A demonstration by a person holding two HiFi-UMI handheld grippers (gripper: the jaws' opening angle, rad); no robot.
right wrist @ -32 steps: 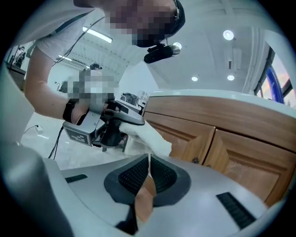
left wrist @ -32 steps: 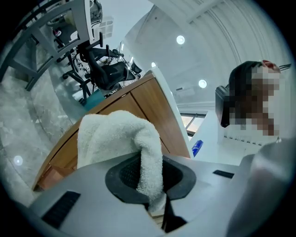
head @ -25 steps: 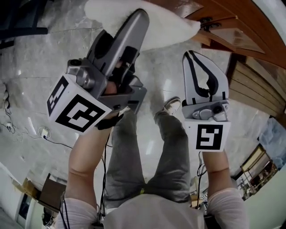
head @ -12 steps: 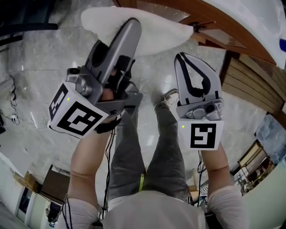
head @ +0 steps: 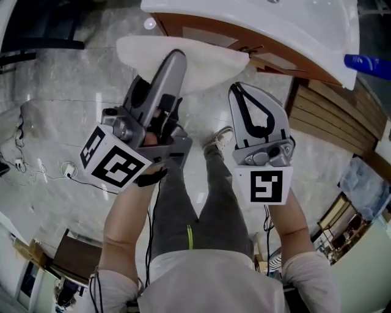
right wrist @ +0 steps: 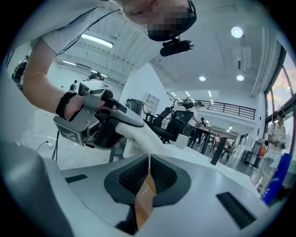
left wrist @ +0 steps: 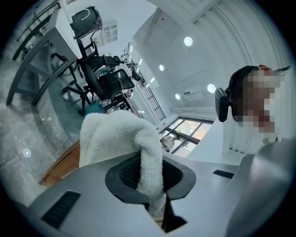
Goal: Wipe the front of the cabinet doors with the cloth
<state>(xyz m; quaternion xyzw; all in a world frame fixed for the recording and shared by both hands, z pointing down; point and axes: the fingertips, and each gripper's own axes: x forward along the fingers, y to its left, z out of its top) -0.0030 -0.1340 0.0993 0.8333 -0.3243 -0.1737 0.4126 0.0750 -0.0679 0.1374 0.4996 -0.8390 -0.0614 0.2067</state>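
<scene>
Head view: left gripper (head: 175,56) with cloth (head: 211,61) near cabinet doors (head: 204,35), under basin (head: 263,18).

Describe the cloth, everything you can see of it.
The cloth is white, thick and fluffy, like terry towel. One fold is pinched between the shut jaws of the left gripper. The rest bunches beyond the tips and spreads to both sides. It is held up close to the wooden cabinet; whether it touches the door cannot be told.

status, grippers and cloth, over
Left gripper shut on cloth. Right gripper shut, empty. Cloth up at cabinet door, contact unclear. Nothing seen in the way.
</scene>
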